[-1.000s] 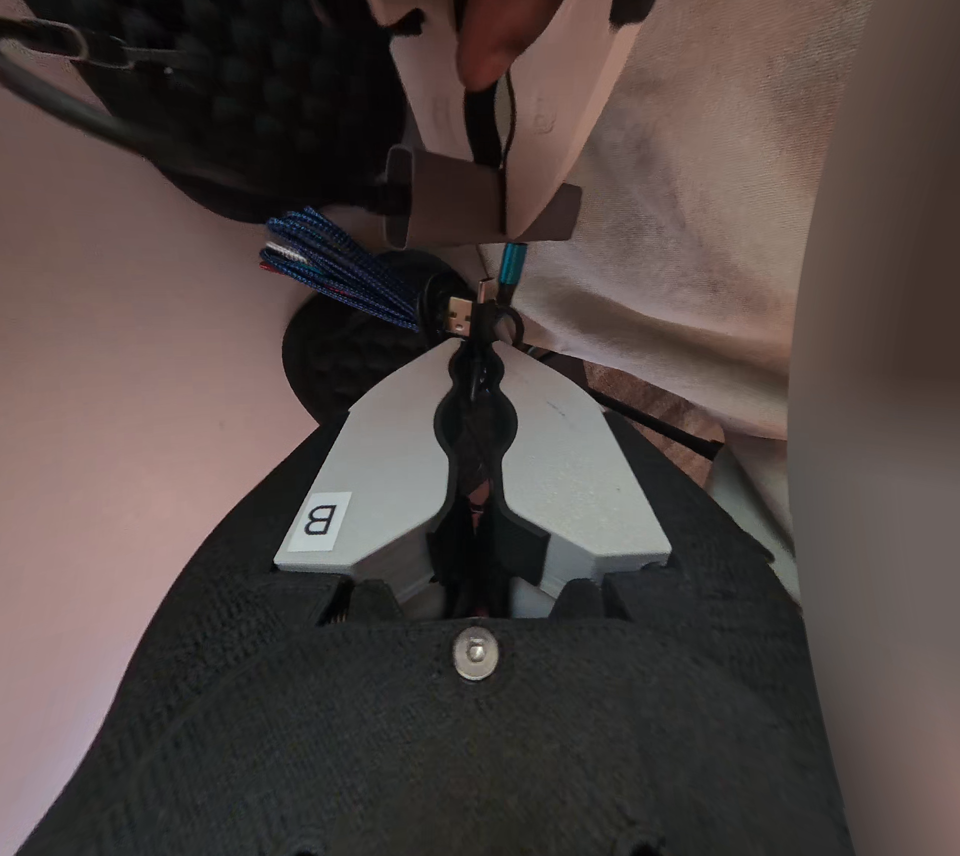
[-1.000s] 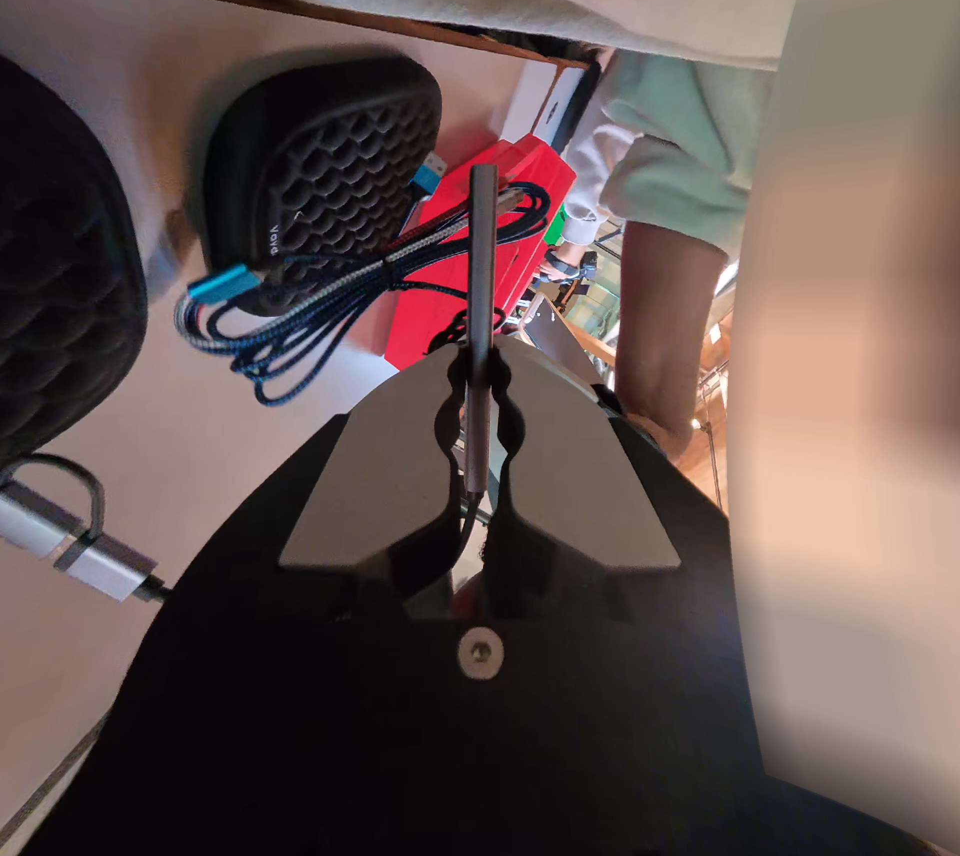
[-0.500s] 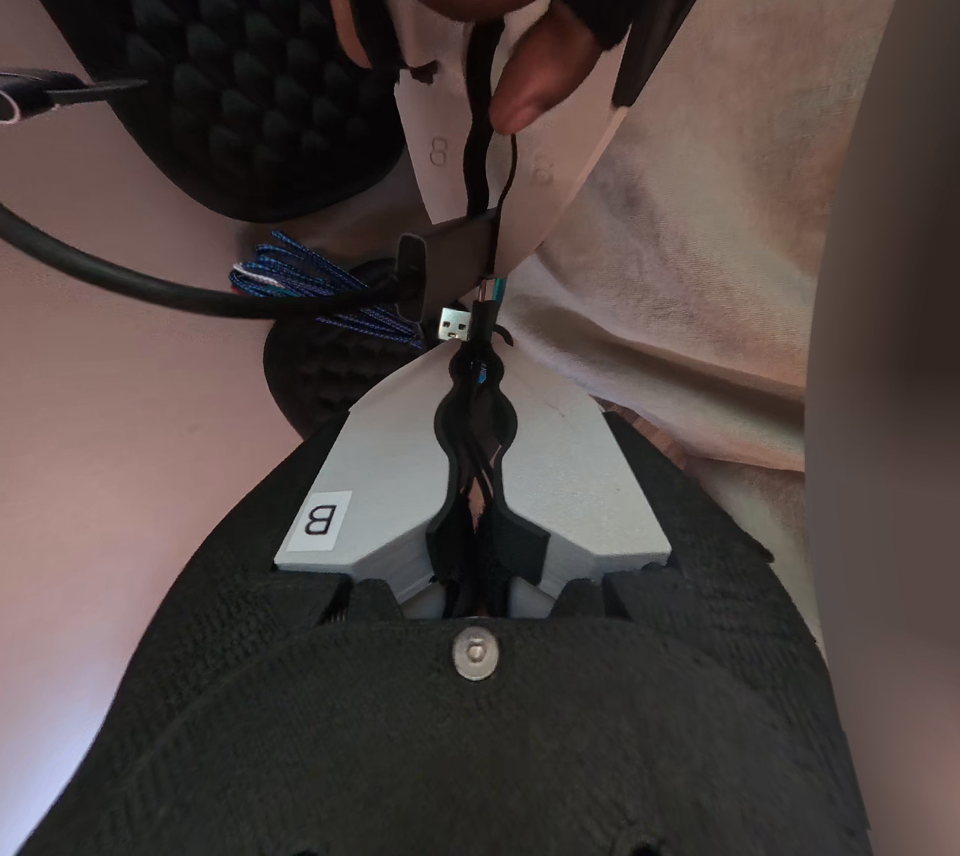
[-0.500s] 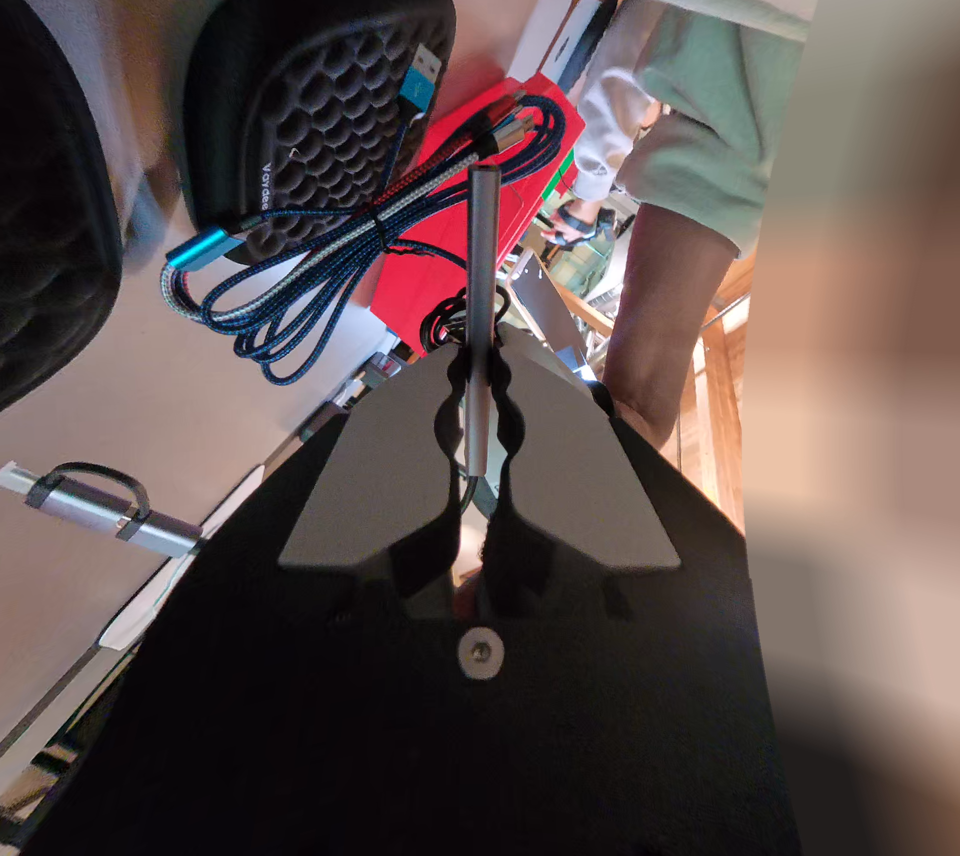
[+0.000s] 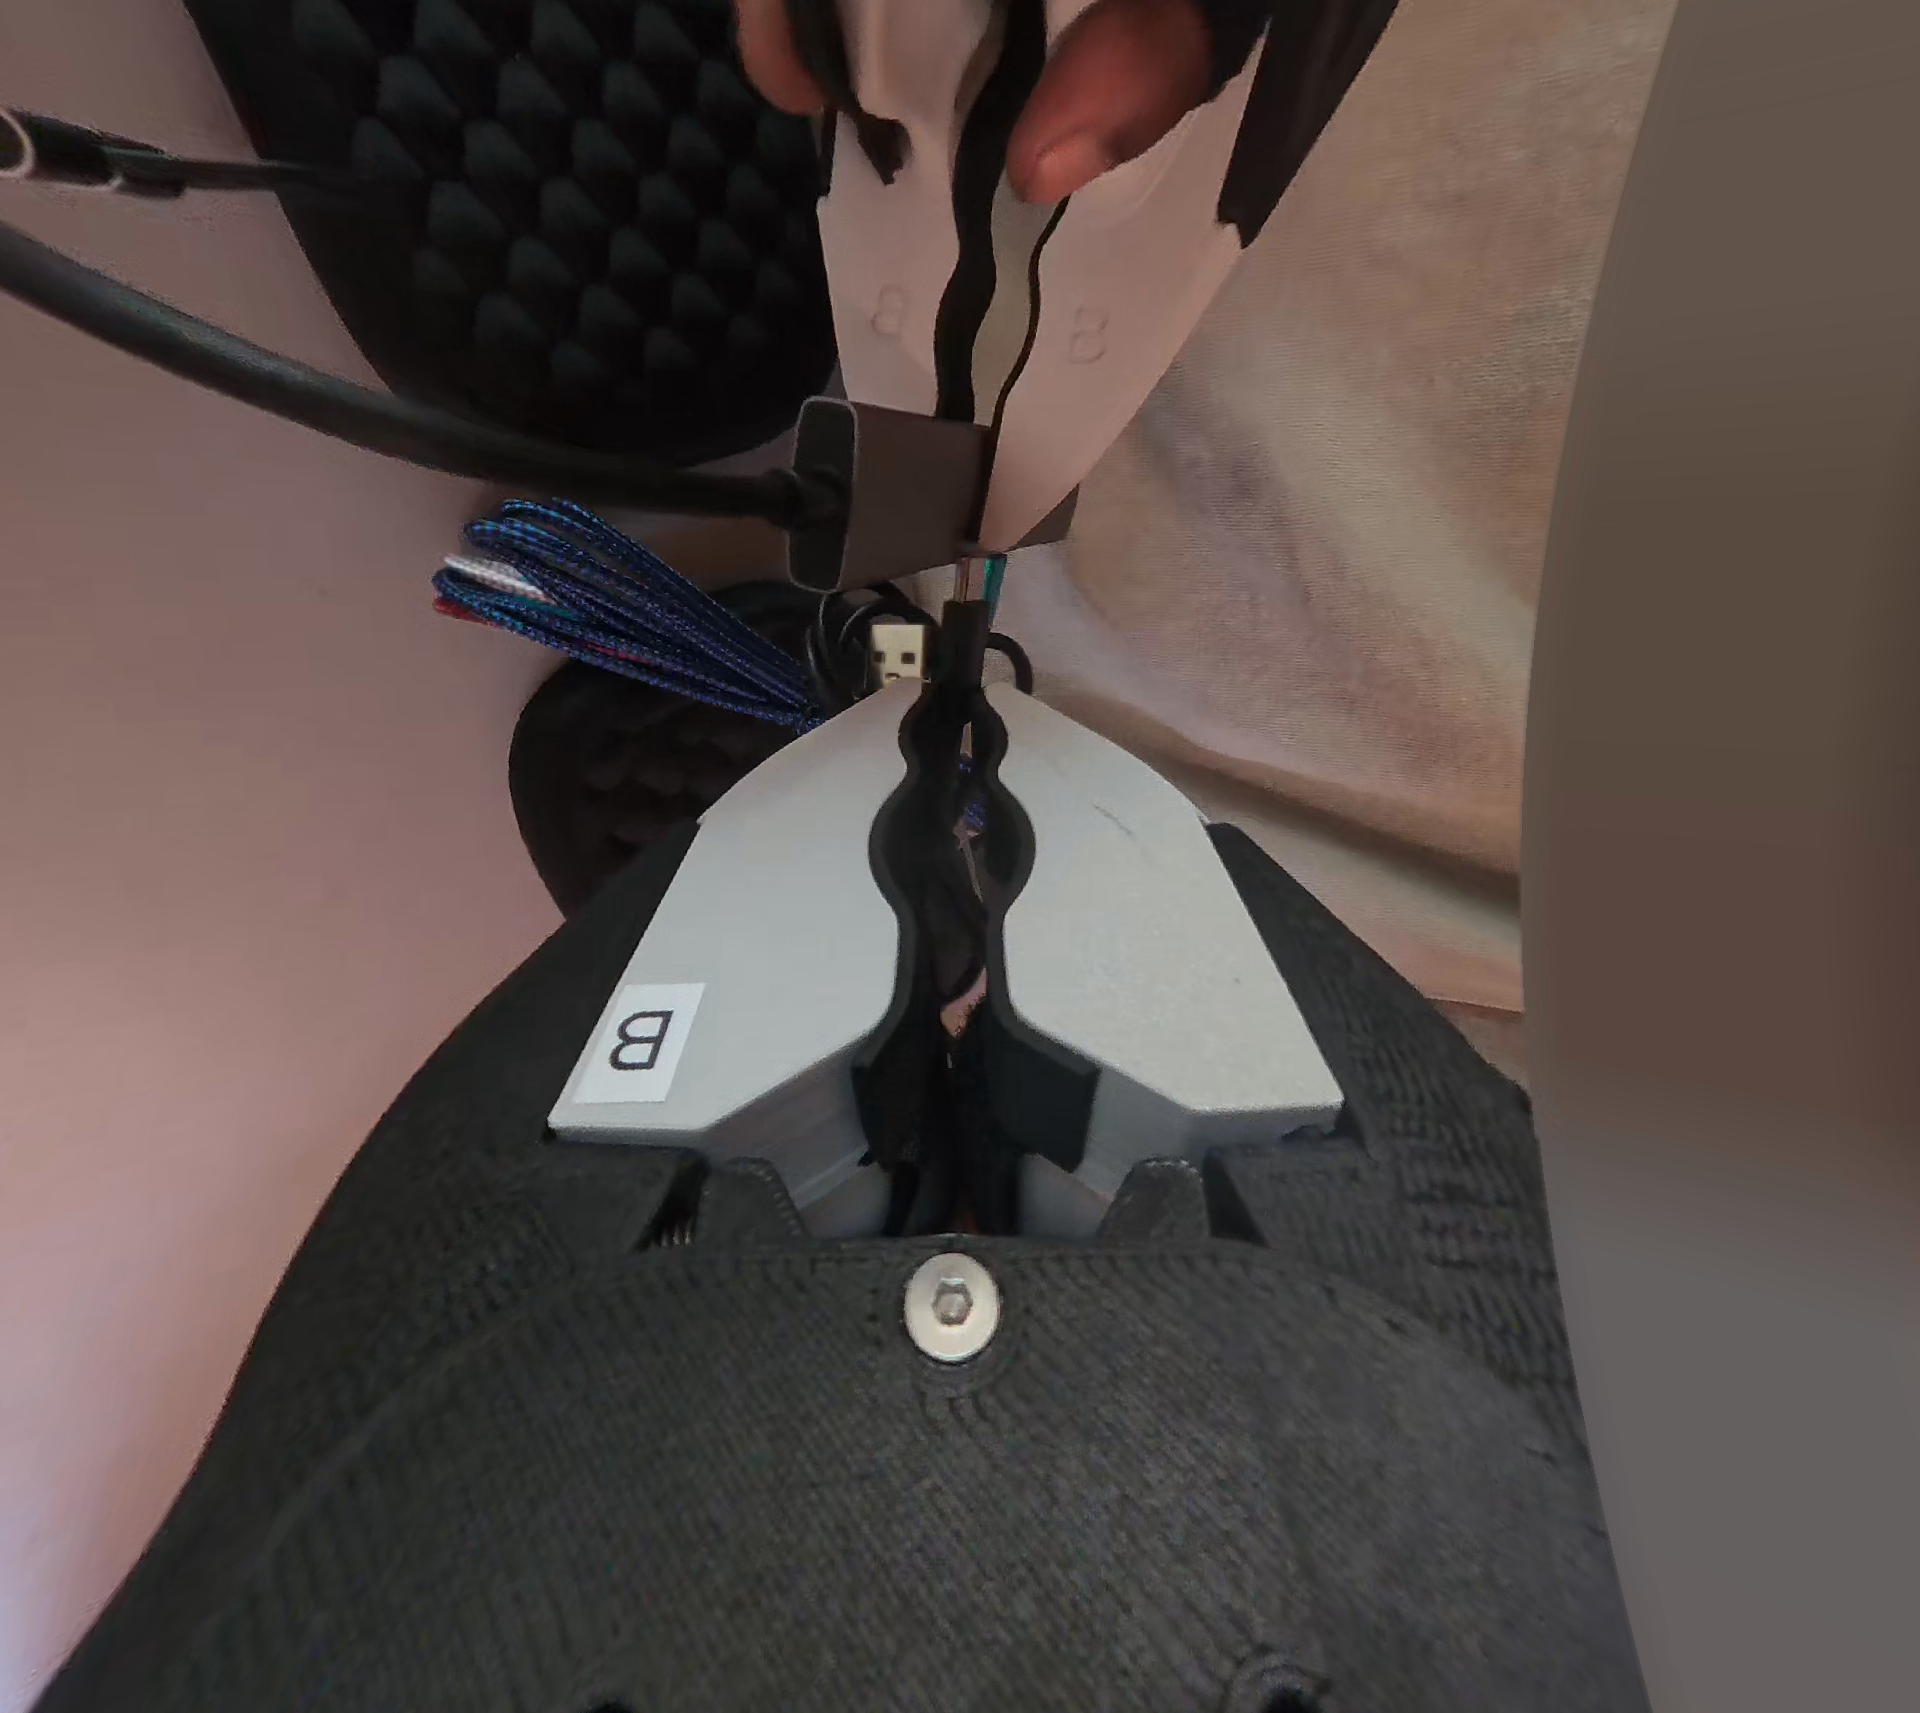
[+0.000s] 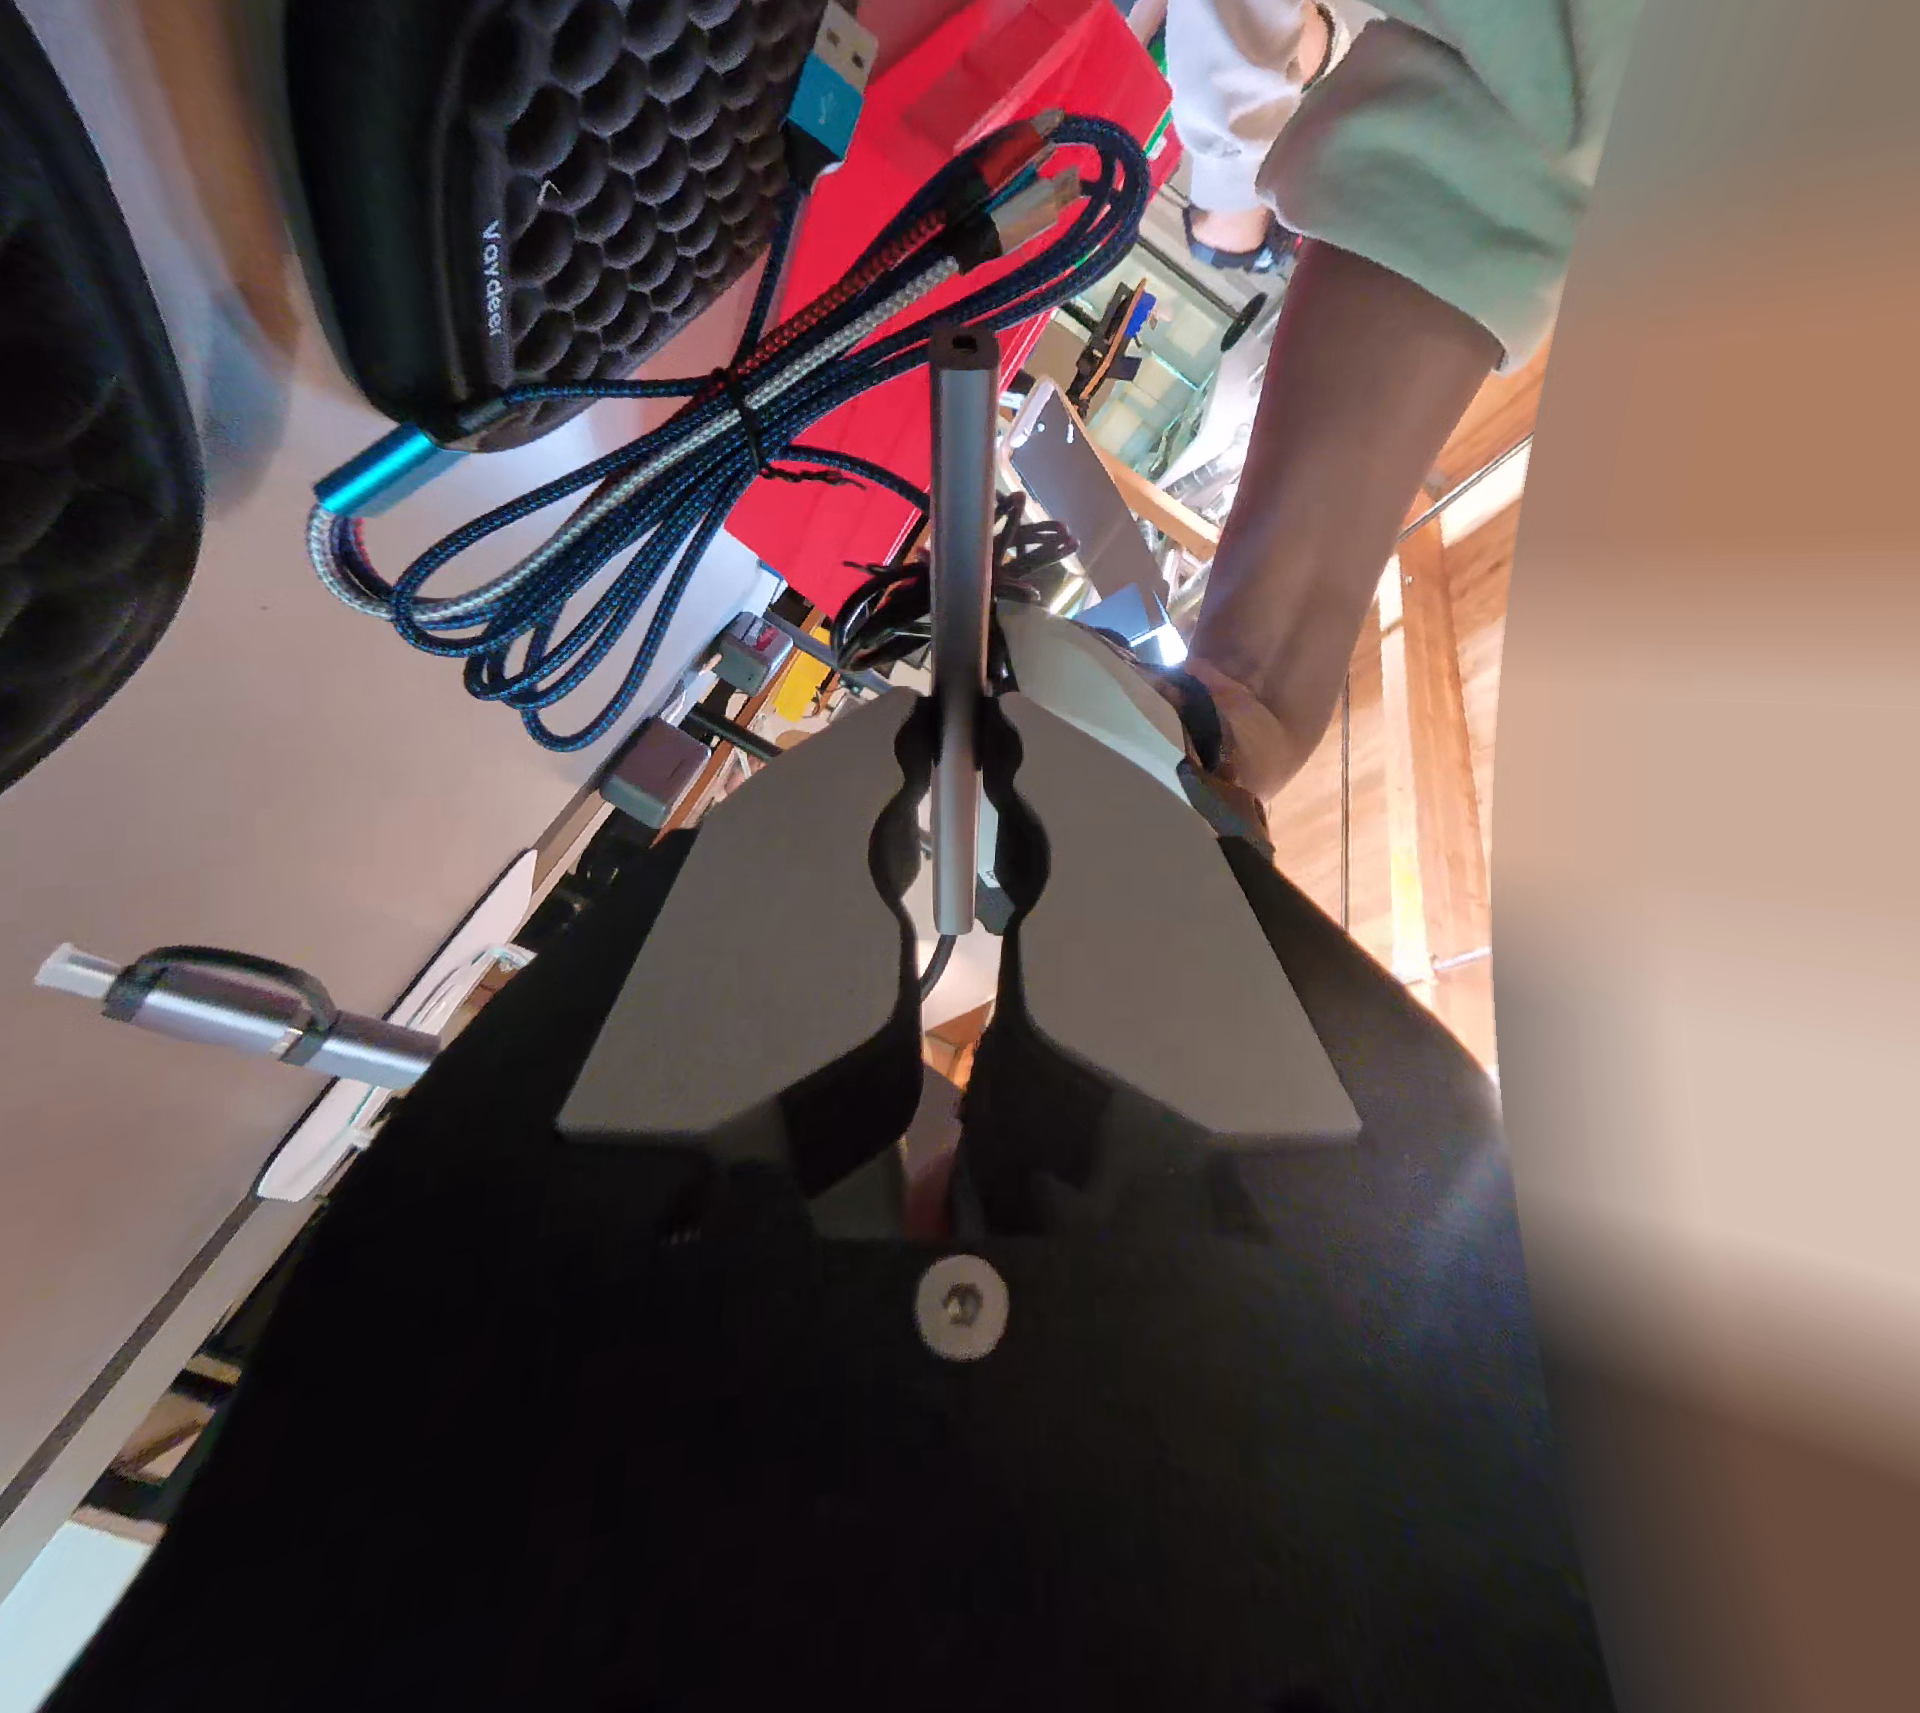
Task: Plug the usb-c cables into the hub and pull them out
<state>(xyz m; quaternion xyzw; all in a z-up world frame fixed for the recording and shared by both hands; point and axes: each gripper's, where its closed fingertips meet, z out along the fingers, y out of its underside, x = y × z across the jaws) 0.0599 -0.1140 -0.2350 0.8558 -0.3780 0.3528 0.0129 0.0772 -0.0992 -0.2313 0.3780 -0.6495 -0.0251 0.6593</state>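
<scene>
Step in hand: insertion, judged from the left gripper clenched on a black usb-c cable plug whose tip sits just under the grey hub, itself pinched edge-on by the right gripper. Next move calls for lining the plug with a port and pushing straight. Count: one hub, one braided cable bundle, two black honeycomb cases, one red box.

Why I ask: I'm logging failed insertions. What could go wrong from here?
1. The plug in the left gripper sits at the hub edge; the port is hidden, so it may miss and scrape.
2. The right gripper pinches only part of the hub; a push could pivot it.
3. The loose connector beside the plug could snag.
</scene>
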